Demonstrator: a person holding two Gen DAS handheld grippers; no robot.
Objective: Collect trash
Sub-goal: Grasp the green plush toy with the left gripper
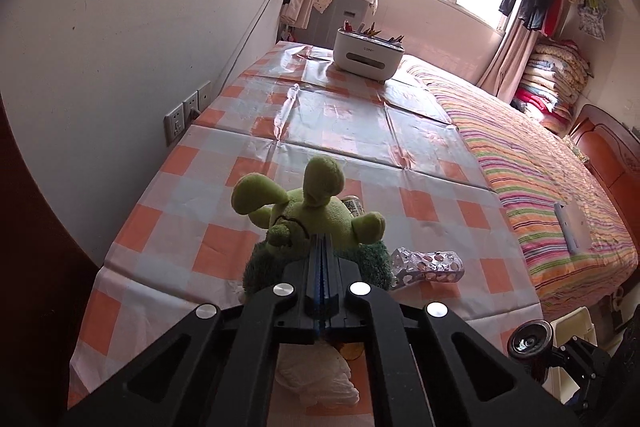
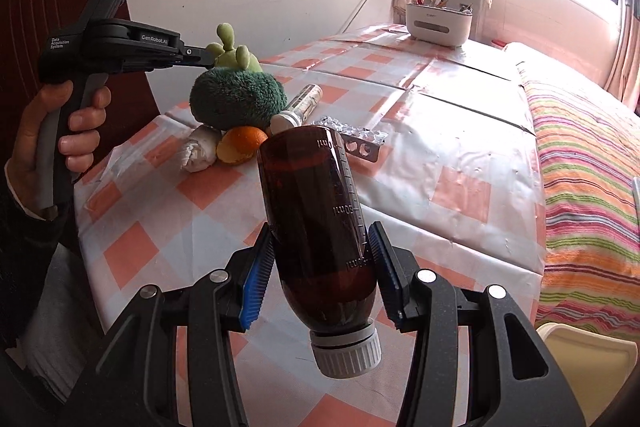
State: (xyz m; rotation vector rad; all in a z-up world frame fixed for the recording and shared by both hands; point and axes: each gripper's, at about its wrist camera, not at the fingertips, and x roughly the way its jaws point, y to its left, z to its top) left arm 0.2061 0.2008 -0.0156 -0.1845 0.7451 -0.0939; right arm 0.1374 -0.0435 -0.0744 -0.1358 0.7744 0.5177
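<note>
My right gripper point(image 2: 322, 247) is shut on a brown plastic medicine bottle point(image 2: 316, 223), cap toward the camera, held above the checked table point(image 2: 440, 147). My left gripper point(image 1: 323, 241) is shut, its tips at the green plush turtle point(image 1: 312, 219); in the right wrist view it point(image 2: 204, 57) touches the plush point(image 2: 236, 91) near its head. Whether it pinches the plush I cannot tell. Beside the plush lie a crumpled tissue point(image 2: 198, 149), an orange peel point(image 2: 240, 143), a clear tube with a white cap point(image 2: 298, 107) and an empty foil blister pack point(image 2: 356, 135), which also shows in the left wrist view point(image 1: 424, 265).
A white desk organizer point(image 2: 438, 21) with pens stands at the table's far end. A bed with a striped cover point(image 2: 588, 167) runs along the table's right side. A cream bin rim point(image 2: 588, 359) shows at lower right. Wall sockets point(image 1: 186, 113) sit left of the table.
</note>
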